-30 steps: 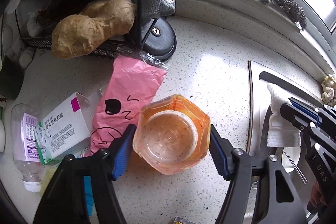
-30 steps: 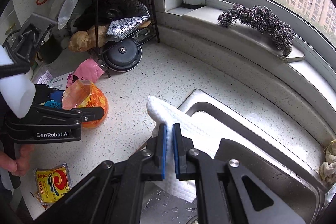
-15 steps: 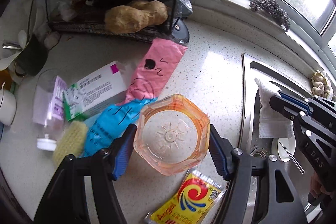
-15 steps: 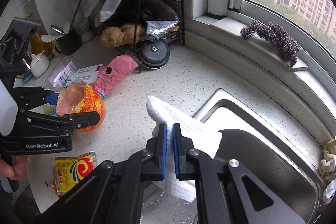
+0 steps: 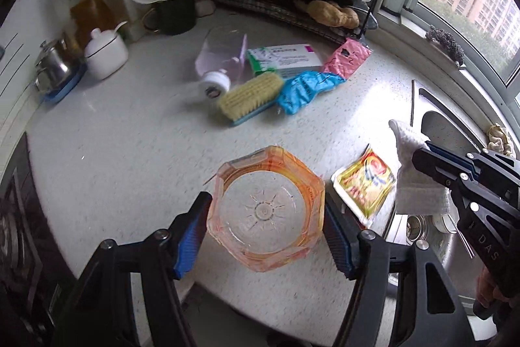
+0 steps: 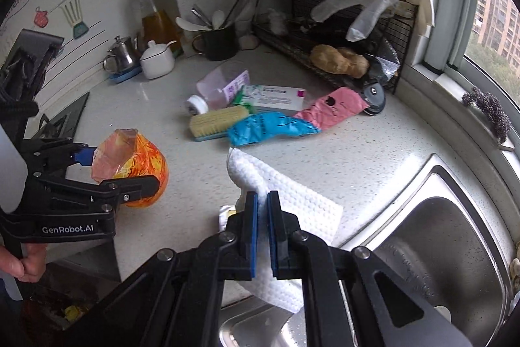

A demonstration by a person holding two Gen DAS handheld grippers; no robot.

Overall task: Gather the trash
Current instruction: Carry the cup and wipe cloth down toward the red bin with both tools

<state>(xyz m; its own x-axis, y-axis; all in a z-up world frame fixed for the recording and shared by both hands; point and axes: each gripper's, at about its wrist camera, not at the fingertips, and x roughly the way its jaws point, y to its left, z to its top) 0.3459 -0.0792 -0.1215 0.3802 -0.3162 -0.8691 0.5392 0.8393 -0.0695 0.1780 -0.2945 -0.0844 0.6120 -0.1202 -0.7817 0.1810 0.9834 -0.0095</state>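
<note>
The left gripper (image 5: 265, 228) has its jaws clamped on an orange-tinted glass ashtray (image 5: 266, 209), held above the speckled bench (image 5: 130, 152) near its front edge; its arm reads "GenRobot.AI". The right gripper (image 6: 262, 236) has its jaws pinched tight on a white paper towel (image 6: 292, 204), which hides most of a yellow sachet (image 5: 364, 181) whose red lettering is too blurred to read. Farther back lie a scrub brush (image 5: 250, 98), blue wrapper (image 5: 305, 90), pink wrapper (image 5: 346, 57), medicine box (image 5: 282, 59) with unreadable print, and a tipped plastic bottle (image 5: 221, 60). The sink (image 6: 438, 249) is cut off at the right.
</note>
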